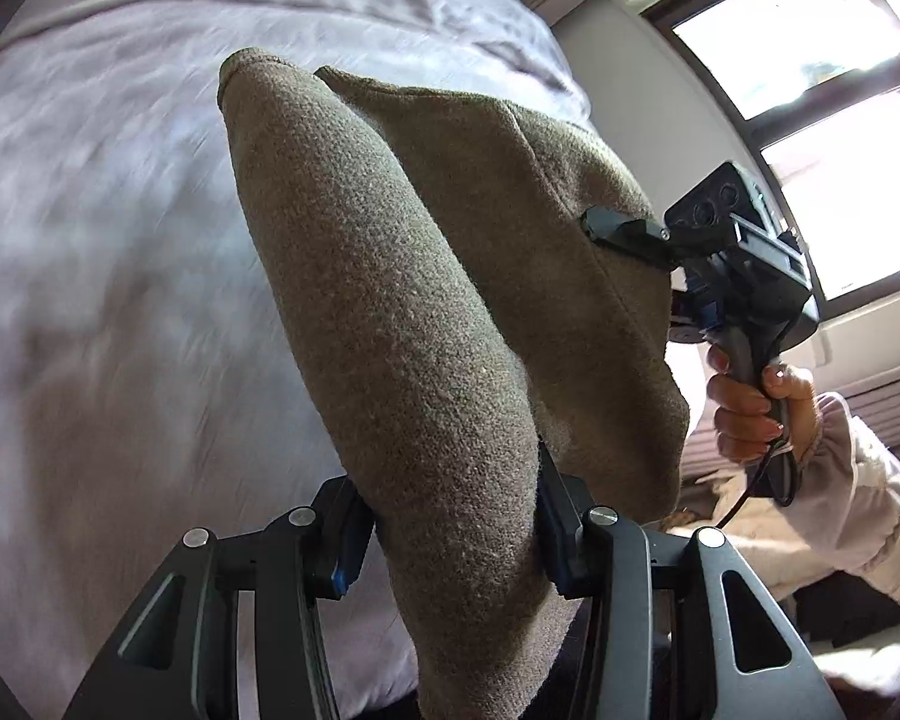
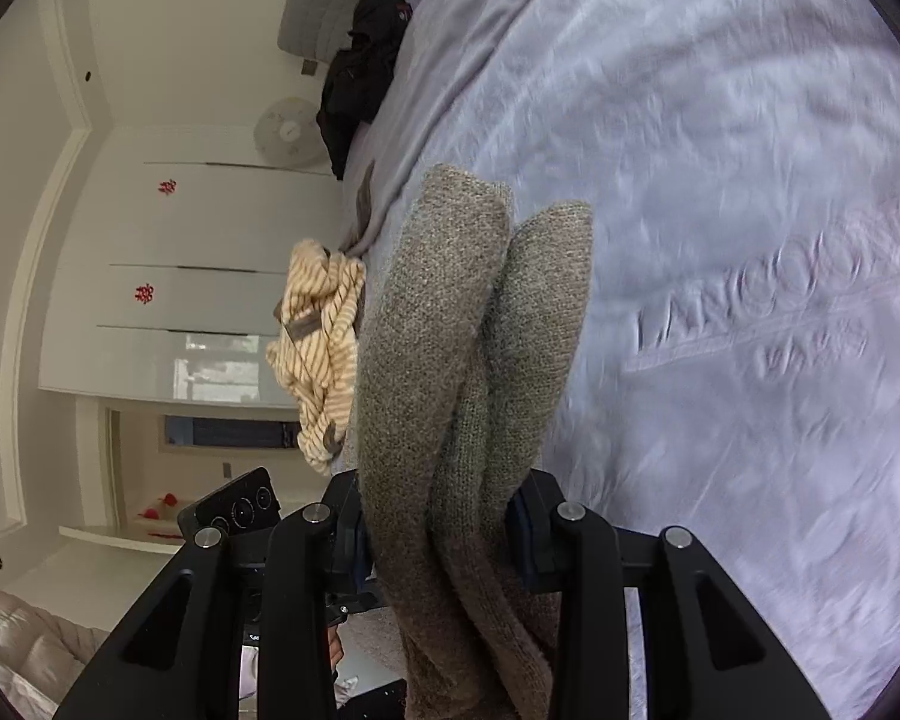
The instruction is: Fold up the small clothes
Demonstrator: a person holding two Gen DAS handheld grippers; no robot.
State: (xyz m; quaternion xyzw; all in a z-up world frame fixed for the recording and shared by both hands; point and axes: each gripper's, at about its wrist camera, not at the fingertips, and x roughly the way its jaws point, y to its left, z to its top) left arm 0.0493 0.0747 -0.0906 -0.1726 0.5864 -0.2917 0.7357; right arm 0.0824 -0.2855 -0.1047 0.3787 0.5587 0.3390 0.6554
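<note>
The bed cover (image 1: 90,240) is smeared with motion blur; the knit garment (image 2: 450,360) runs off at six o'clock.

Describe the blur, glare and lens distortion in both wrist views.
Left wrist view: the bedsheet is streaked with motion blur, the grey-brown knit garment stays sharp, and the window is blown out white. Right wrist view: the bedsheet smears the same way, the fisheye bends the wardrobe edges into curves, and a dark ring frames the picture.
</note>
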